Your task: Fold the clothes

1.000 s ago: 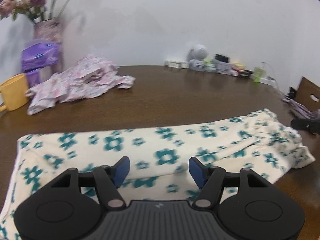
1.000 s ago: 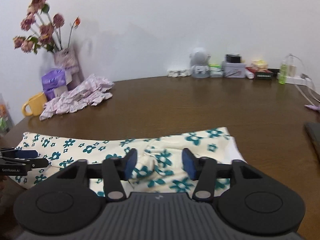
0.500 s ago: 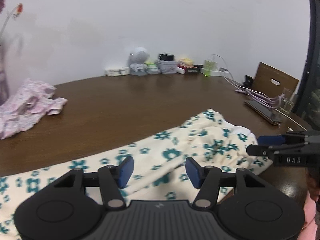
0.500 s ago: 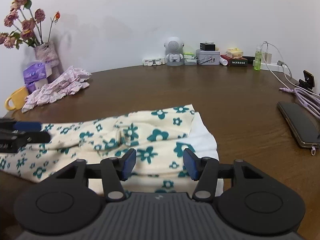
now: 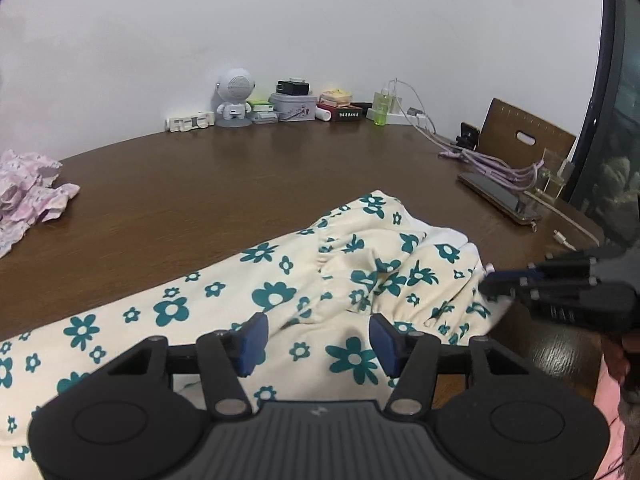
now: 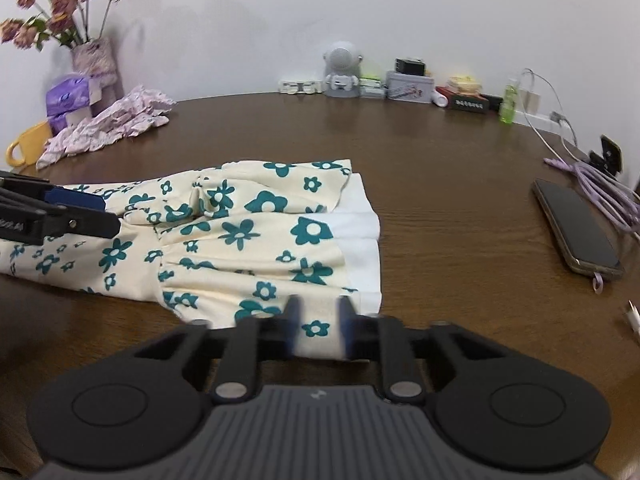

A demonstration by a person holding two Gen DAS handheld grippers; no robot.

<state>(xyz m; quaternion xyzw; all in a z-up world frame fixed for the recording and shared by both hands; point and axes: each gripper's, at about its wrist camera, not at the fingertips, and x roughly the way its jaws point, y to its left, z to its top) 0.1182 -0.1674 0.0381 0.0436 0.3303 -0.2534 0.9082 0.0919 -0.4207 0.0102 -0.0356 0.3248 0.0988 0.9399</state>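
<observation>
A cream garment with teal flowers (image 5: 280, 292) (image 6: 256, 232) lies lengthwise on the brown table (image 6: 440, 184), its gathered waist and white hem at the right end. My left gripper (image 5: 319, 340) hovers open over the waist area, nothing between its blue pads. In the right wrist view the left gripper (image 6: 110, 214) reaches in from the left above the cloth. My right gripper (image 6: 319, 328) is at the near right corner, its blurred fingers drawn close with the corner of the hem between them. From the left wrist view the right gripper (image 5: 486, 284) touches the garment's right edge.
A crumpled pink garment (image 6: 108, 128) (image 5: 24, 188), a yellow mug (image 6: 28, 148), purple tissue packs (image 6: 68, 100) and a flower vase (image 6: 96, 64) stand at the back left. A phone (image 6: 576, 232) and purple cables (image 6: 600, 184) lie on the right. A robot figure (image 6: 342, 70) and boxes line the wall.
My left gripper has swung rightward along the garment to its waist end. My right gripper has drawn back to the near right corner and its fingers have narrowed on the hem.
</observation>
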